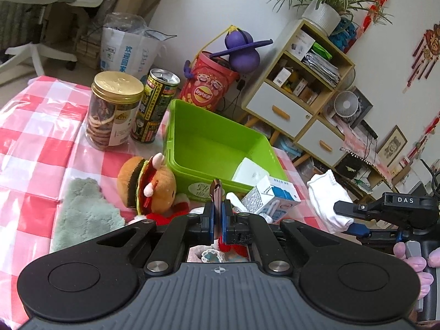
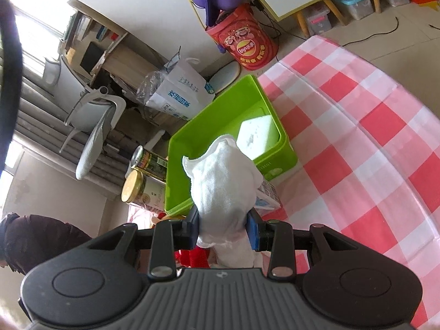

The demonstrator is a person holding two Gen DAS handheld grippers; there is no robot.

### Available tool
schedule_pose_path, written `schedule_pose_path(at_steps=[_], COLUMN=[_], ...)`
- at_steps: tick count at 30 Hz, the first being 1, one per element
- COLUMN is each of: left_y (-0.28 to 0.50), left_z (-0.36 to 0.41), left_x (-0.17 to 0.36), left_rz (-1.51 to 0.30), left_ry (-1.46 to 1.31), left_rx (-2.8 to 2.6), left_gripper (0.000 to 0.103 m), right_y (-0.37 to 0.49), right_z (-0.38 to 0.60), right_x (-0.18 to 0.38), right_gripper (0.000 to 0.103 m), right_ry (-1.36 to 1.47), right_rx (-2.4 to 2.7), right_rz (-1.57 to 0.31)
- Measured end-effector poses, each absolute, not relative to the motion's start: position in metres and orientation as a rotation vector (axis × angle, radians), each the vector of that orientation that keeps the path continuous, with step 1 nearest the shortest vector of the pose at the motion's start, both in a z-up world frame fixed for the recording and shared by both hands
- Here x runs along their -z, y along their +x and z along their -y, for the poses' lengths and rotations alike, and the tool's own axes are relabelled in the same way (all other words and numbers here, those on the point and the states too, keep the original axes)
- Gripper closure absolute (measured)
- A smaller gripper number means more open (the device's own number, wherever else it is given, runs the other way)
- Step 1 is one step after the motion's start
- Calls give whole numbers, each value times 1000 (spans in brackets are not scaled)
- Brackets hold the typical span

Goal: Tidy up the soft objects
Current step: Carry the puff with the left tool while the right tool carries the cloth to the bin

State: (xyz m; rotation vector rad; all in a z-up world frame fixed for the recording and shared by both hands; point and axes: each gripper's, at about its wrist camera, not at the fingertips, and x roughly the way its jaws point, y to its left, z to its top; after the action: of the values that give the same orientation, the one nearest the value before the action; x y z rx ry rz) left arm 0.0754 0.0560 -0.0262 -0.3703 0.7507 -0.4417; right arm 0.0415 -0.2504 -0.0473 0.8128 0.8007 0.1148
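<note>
My left gripper (image 1: 218,207) is shut on a thin brown strip (image 1: 216,189) that stands up between its blue pads. Red plush (image 1: 162,217) lies just under it; whether the strip belongs to it is unclear. A burger plush toy (image 1: 145,184) sits to the left, next to a grey-green fluffy cloth (image 1: 85,211). My right gripper (image 2: 223,220) is shut on a bunched white cloth (image 2: 225,181), held in the air in front of the green bin (image 2: 176,170). The left wrist view shows that gripper (image 1: 349,218) and its cloth (image 1: 327,200) at the right.
A white flat object (image 1: 249,172) lies in the green bin (image 1: 192,165). A blue-and-white milk carton (image 1: 272,198) rests at the bin's front. A cookie jar (image 1: 112,110) and a drink can (image 1: 156,107) stand behind. The checked tablecloth (image 2: 357,143) stretches right.
</note>
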Motion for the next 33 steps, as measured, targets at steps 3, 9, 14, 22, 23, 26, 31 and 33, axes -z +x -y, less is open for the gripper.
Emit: schedule_pose_path(at_steps=[3,9,14,22,23,26,31,33], left_y=[74,79,85,114,119,131,154,164], left_z=[-57,-52,-42,-29,-29,-27,-15,-9], left_x=[24,18,11,4,4,7,16,22], left_rz=[-739,-723,-707,-706,-705,-706,-722,-734], left_ry=[-377,-409,-421,-372,-364,-364,-331,-317], left_rx=[443,449,456,462,461,467,491,499], left_gripper=[103,103,103,103,103,103,103,103], right_y=[41,46,62,101,105,121,146,155], right_z=[251,250,246,246,246,248,248,248], right_x=[42,29,25,21,21,25,37,44], right_gripper=[96,96,97,98,98,98,98,98], right_ry=[822,830,860,876,878,894,886,877], right_rx=[-122,-171,-202,-230,-234,-254,-264,-270], right_rz=[-771,-723,-712,-695,-694,-691,-706,-722])
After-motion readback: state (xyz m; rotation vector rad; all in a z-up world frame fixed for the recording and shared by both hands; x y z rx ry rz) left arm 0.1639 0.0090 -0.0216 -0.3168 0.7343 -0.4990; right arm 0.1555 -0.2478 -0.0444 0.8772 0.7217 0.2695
